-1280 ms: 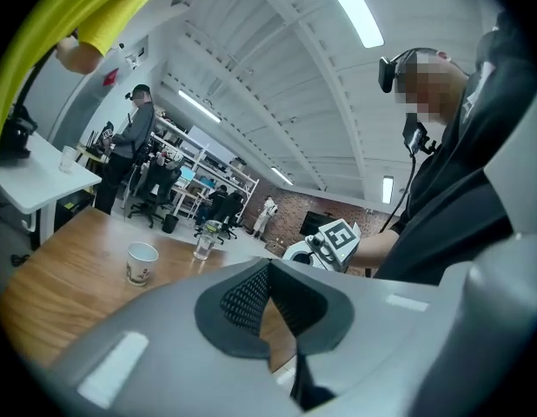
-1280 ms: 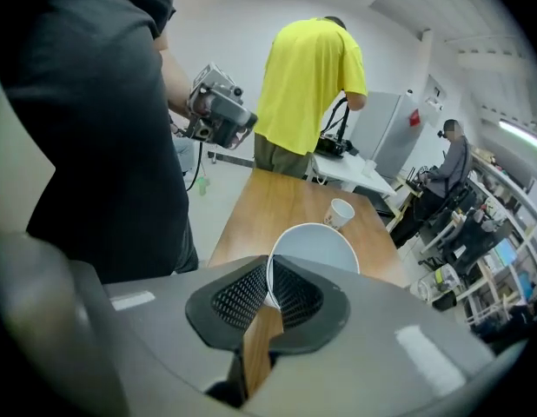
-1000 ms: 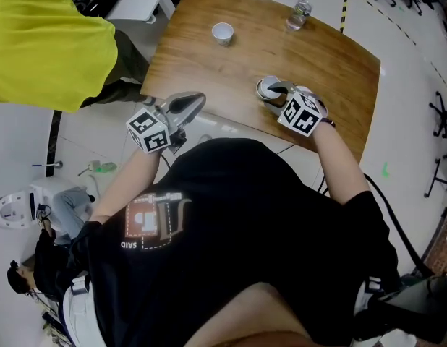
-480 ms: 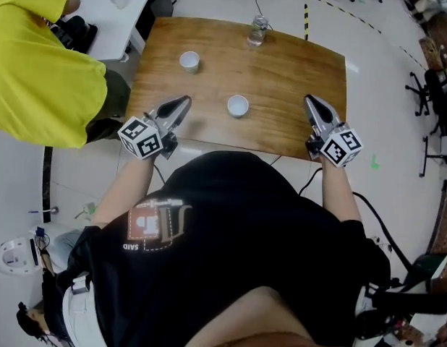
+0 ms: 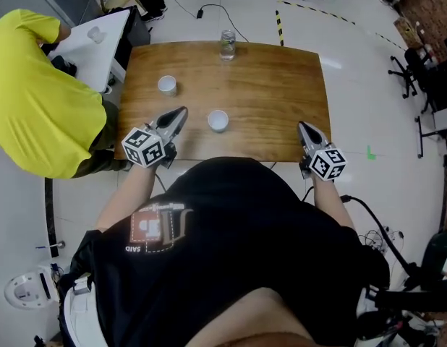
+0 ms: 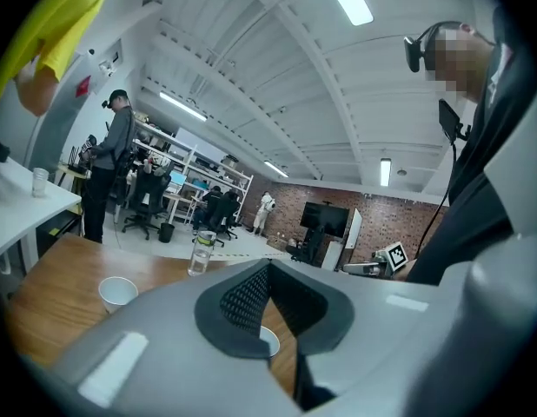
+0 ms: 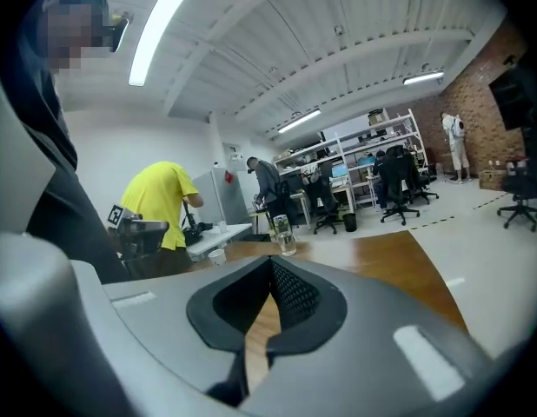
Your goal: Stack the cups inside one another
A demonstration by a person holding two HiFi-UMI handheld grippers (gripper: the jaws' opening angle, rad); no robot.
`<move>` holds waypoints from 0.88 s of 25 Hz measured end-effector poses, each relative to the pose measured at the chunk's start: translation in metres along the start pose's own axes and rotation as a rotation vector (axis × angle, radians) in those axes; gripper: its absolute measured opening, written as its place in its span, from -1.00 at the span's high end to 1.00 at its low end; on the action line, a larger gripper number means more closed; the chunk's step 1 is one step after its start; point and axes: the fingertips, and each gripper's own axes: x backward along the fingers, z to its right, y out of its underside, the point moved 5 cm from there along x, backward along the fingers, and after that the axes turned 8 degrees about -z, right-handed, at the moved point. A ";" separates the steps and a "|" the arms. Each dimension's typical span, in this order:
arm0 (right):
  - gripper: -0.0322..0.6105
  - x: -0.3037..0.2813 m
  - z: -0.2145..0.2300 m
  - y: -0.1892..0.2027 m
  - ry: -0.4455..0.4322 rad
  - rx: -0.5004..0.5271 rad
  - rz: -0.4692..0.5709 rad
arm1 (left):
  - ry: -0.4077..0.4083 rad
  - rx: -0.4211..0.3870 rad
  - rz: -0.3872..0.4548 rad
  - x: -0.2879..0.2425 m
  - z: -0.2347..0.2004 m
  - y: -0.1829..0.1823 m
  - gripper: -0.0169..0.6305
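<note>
Two white paper cups are seen standing apart, unstacked, on the wooden surface (image 5: 270,85): the nearer cup (image 5: 218,121) toward the front middle and the farther cup (image 5: 166,85) back by the left edge. A clear bottle (image 5: 228,44) is set at the far edge. The left hand-held gripper (image 5: 181,113) is held just left of the nearer cup, clenched with nothing in it; in the left gripper view its pads are seen pressed together at the tips (image 6: 267,266), and only a sliver of the nearer cup's rim (image 6: 270,343) shows through the gap below them, the rest being covered by the gripper body. The farther cup (image 6: 117,292) and the bottle (image 6: 201,252) are seen whole there. The right hand-held gripper (image 5: 301,126) is held at the front right corner, well apart from both cups, likewise clenched and empty (image 7: 270,259); in its view the nearer cup is hidden, and a small cup at the left (which one cannot be told) is seen. The surface's front edge is covered in the head view by the wearer's black shirt (image 5: 231,215), and a person in a yellow shirt (image 5: 35,92) is cut off at the left.
</note>
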 end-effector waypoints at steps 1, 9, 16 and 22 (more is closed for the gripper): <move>0.86 0.000 0.001 -0.003 0.000 0.007 0.003 | 0.003 -0.002 0.000 -0.002 0.001 -0.001 0.94; 0.86 -0.022 -0.026 -0.023 -0.106 0.158 -0.062 | -0.024 0.005 0.020 0.010 0.004 -0.001 0.94; 0.60 -0.114 -0.112 -0.036 -0.365 0.606 -0.244 | -0.136 0.050 0.029 0.059 -0.010 0.012 0.94; 0.39 -0.182 -0.171 0.025 -0.552 1.007 -0.458 | -0.265 0.098 0.035 0.121 -0.014 0.036 0.94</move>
